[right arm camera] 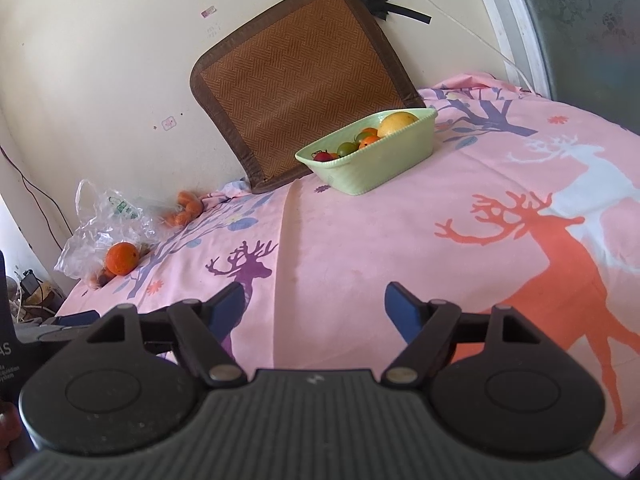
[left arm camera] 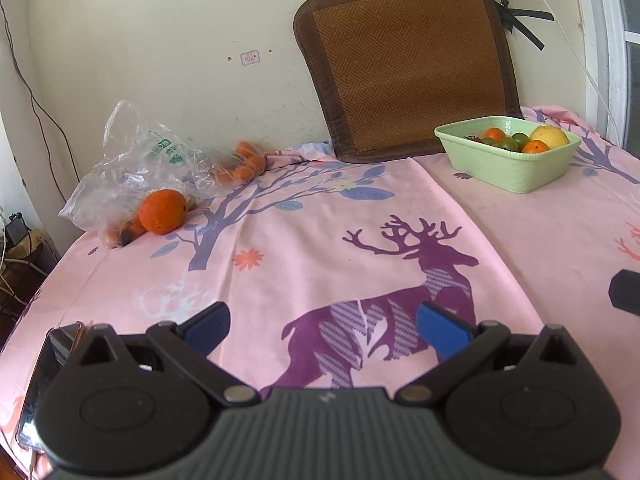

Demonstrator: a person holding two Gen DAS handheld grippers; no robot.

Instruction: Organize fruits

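Note:
A large orange [left arm camera: 163, 211] lies on the pink cloth at the mouth of a clear plastic bag [left arm camera: 132, 164]; several small oranges [left arm camera: 244, 166] lie behind the bag near the wall. A light green basket [left arm camera: 508, 168] at the back right holds a yellow fruit [left arm camera: 549, 136], small oranges and green fruits. My left gripper [left arm camera: 324, 330] is open and empty, low over the cloth, well short of the orange. My right gripper [right arm camera: 316, 310] is open and empty; the basket [right arm camera: 372, 168] is ahead of it and the orange [right arm camera: 122, 258] is far left.
A brown woven cushion [left arm camera: 404, 64] leans on the wall behind the basket. A phone [left arm camera: 48, 376] lies at the table's left front edge. The table drops off at the left, with cables below. A white cable [right arm camera: 460, 28] runs down the wall.

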